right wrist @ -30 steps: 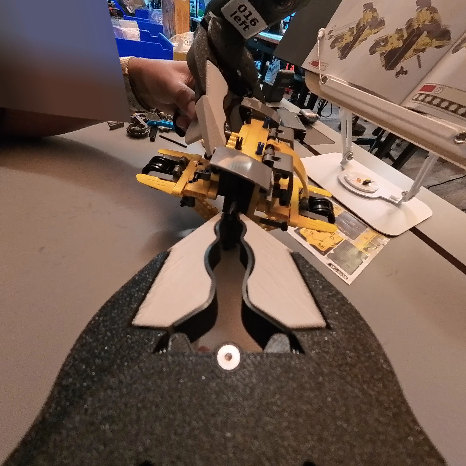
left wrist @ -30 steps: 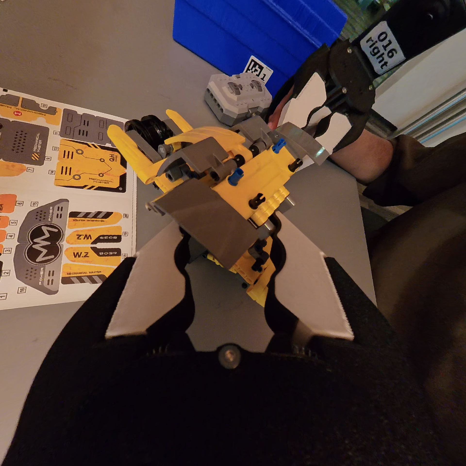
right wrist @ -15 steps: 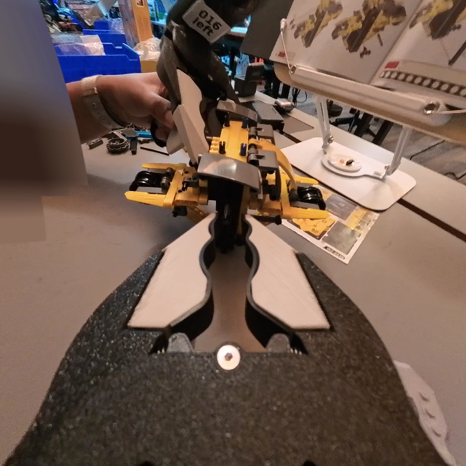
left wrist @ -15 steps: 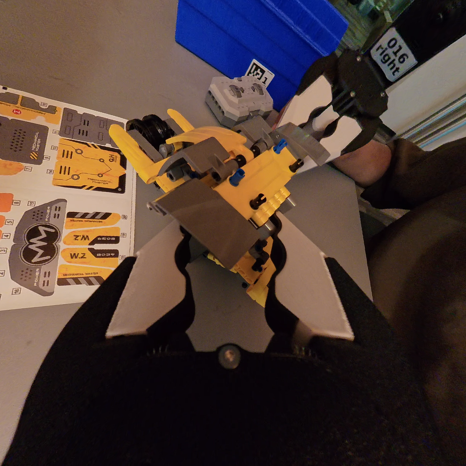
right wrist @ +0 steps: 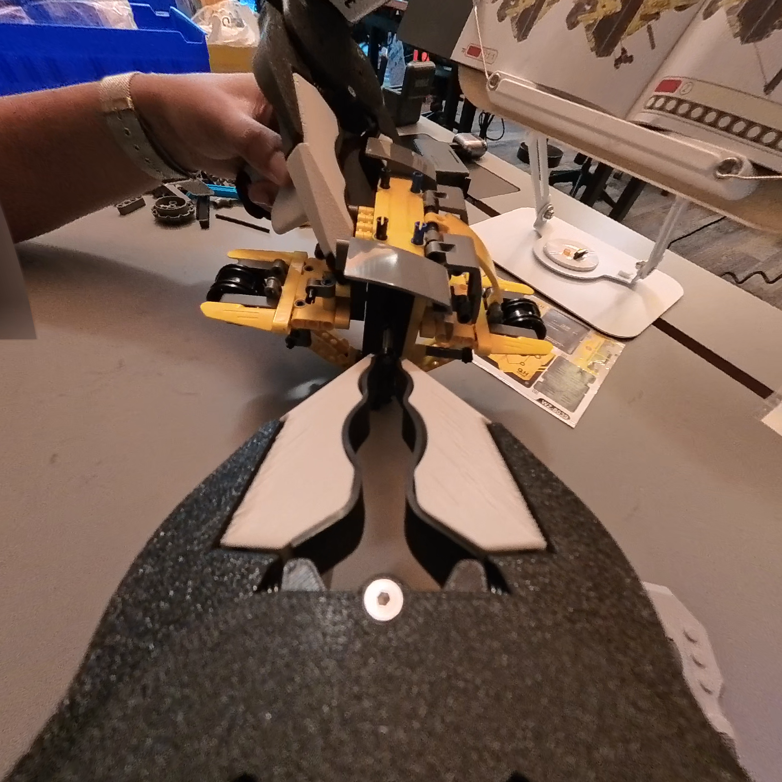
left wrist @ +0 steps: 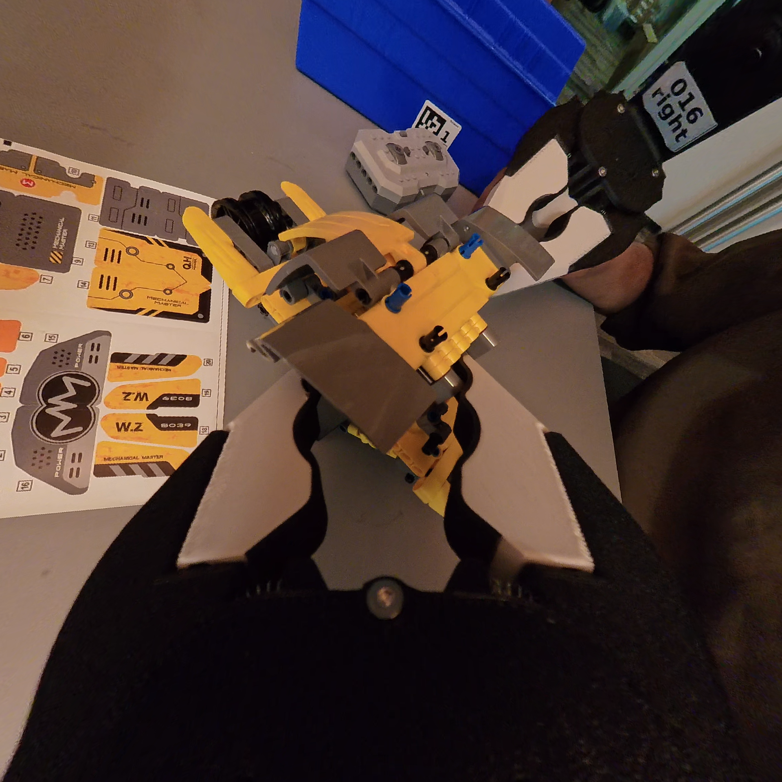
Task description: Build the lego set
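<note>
- Toy brick model point(left wrist: 381, 304), yellow and grey with black wheels: held above the grey table point(left wrist: 169, 84) between both claws, tilted, not resting on the surface.
- Left gripper point(left wrist: 383, 406): fingers closed onto the rear of the model, one to each side of its yellow and black frame under a flat grey panel. In the right wrist view this gripper point(right wrist: 334, 249) comes down from above, a person's hand point(right wrist: 203, 127) on its handle.
- Right gripper point(right wrist: 386, 381): fingers nearly together, pinching a narrow black part at the underside of the model's front end. In the left wrist view the same gripper point(left wrist: 522, 237) meets the model at its far grey curved panel.
- Sticker sheet point(left wrist: 106, 330), white with yellow and grey decals: flat on the table, left of the model, partly under its wheel end.
- Grey battery box point(left wrist: 402, 169): on the table beyond the model, just beside a blue bin point(left wrist: 423, 63).
- Book stand point(right wrist: 592, 271), white: on the table to the right, carrying an open instruction booklet point(right wrist: 634, 50).
- Loose small parts point(right wrist: 177, 207), dark: scattered on the table behind the hand.
</note>
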### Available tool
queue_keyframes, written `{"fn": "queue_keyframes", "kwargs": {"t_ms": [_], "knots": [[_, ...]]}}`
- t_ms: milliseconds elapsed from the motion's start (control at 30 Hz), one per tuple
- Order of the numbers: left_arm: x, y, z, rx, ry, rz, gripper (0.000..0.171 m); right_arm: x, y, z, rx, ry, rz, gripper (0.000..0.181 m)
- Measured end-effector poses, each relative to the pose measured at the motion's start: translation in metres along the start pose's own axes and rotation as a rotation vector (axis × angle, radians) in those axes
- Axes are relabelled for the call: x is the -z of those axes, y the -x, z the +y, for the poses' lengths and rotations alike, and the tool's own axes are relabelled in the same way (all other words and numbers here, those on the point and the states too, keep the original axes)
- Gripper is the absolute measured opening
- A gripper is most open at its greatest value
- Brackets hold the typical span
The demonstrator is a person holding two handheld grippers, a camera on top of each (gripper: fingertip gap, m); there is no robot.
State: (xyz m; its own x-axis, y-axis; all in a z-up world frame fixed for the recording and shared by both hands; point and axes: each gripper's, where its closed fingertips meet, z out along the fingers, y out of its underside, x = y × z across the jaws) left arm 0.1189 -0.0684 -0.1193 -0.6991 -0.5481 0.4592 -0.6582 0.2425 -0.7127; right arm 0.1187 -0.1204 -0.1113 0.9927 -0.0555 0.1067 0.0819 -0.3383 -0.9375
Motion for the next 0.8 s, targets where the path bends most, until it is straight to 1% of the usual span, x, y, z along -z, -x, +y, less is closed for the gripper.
{"fn": "queue_keyframes", "kwargs": {"t_ms": [333, 667, 800], "knots": [[-0.001, -0.0013, 0.0004, -0.005, 0.007, -0.013, 0.058, 0.0012, 0.0003, -0.0017, 0.0, -0.001, 0.007, 0.007], [-0.0055, -0.0018, -0.0018, 0.001, -0.015, -0.023, 0.058, 0.0011, -0.0052, -0.0025, -0.082, -0.027, -0.006, 0.006], [-0.008, -0.0045, -0.0015, -0.008, 0.001, -0.032, 0.058, -0.0012, -0.004, -0.0026, -0.083, -0.023, -0.008, 0.006]]}}
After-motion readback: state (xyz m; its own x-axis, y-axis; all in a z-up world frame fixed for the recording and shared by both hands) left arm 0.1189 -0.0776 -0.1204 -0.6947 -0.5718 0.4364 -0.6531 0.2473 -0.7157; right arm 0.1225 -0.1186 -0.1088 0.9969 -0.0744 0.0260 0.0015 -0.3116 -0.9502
